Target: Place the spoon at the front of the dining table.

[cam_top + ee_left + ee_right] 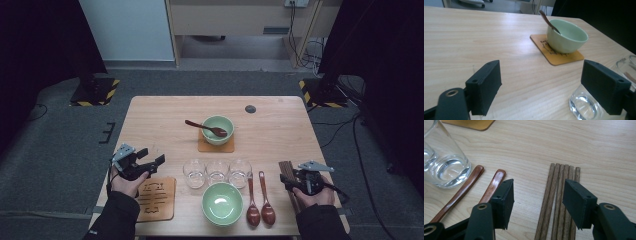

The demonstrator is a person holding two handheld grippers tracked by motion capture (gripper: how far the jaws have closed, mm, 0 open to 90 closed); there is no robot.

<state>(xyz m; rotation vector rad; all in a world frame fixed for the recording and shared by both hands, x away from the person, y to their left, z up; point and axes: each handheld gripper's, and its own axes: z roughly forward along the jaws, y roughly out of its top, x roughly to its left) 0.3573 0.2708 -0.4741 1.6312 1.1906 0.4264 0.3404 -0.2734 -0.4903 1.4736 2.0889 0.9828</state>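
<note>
A: Where do we stand on the left gripper (152,162)?

B: We see it at the left edge of the table (150,125), just above the carved coaster (157,198). Its jaws stand wide apart with nothing between them; in the left gripper view only bare tabletop lies between the pads. Ahead of it we see the far bowl (567,35) on its own coaster (556,53), with a spoon (548,21) leaning inside. One glass (585,106) sits just beside the right-hand jaw in that view.

A: And the right gripper (292,180)?

B: We find it at the right edge, over the chopsticks (560,195). Its jaws are about half open and grip nothing. In the right gripper view the bundle lies flat on the table, mostly in the gap between the jaws, with the right-hand jaw overlapping its outer sticks. We cannot tell whether a pad touches the wood.

A: What lies nearby?

B: Two spoons (474,187) lie side by side just left of the chopsticks, apart from them. Three glasses (216,172) stand in a row behind the near bowl (222,202).
</note>
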